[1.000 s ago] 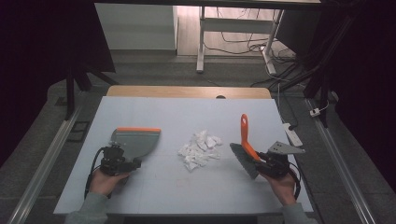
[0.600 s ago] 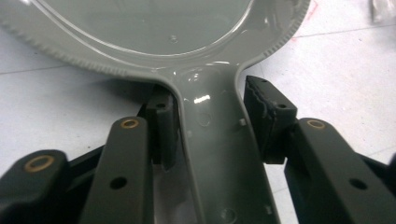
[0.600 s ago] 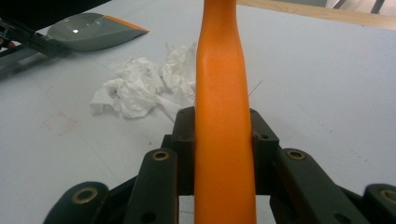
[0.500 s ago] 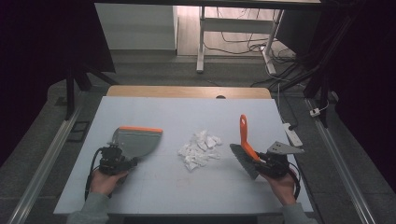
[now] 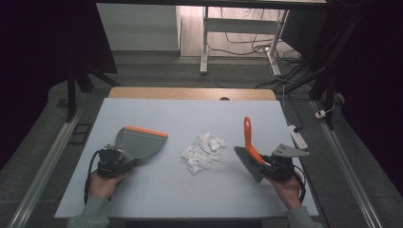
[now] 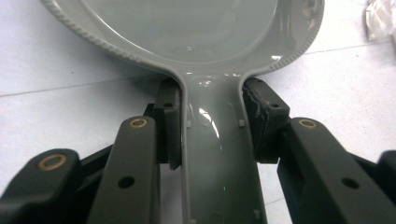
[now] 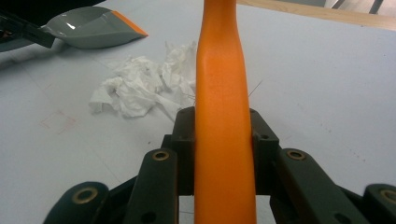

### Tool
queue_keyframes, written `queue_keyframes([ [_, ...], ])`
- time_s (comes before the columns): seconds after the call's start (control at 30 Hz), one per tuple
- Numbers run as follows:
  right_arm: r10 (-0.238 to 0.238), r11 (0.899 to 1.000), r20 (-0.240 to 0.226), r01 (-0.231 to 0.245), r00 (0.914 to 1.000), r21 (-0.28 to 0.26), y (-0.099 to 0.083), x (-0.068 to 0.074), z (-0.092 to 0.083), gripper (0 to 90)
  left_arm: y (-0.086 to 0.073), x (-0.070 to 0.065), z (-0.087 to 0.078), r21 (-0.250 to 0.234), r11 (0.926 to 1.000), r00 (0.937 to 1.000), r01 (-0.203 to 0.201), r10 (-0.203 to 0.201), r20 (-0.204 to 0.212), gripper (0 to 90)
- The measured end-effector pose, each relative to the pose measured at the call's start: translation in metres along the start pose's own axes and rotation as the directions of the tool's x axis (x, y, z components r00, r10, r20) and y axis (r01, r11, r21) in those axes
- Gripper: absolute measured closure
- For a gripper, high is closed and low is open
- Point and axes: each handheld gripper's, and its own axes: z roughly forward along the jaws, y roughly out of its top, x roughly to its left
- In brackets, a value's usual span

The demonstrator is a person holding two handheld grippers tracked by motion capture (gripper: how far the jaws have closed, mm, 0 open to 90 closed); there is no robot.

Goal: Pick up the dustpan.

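Since the earlier frame, my left gripper (image 5: 124, 161) has just been closing its jaws, and they now press both sides of the grey dustpan's (image 5: 140, 142) handle (in the left gripper view the pads sit tight against the neck below the pan (image 6: 187, 37)). Both hands have kept their places. I see the dustpan lying flat on the white table (image 5: 190, 118) at its left side, its orange lip pointing toward the middle. My right gripper (image 5: 264, 162) is clamped on the orange handle of the brush (image 5: 249, 149), whose bristles rest on the table at the right. Between the two tools lies the pile of crumpled white paper (image 5: 203, 151), apart from both.
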Motion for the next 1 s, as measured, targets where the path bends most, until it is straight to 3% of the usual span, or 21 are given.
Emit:
queue_keyframes([
  [0.77,0.002,1.000,0.006,-0.002,1.0000,-0.015,0.001,0.000,-0.002,70.2,0.000,0.012,-0.015,-0.087,0.9942,0.9966,-0.064,0.068,0.045,61.6],
  [1.0,-0.002,1.000,0.006,0.003,1.0000,-0.016,0.002,0.000,-0.002,70.2,0.002,0.019,-0.023,-0.113,0.9881,0.9894,-0.105,0.115,0.088,61.6],
])
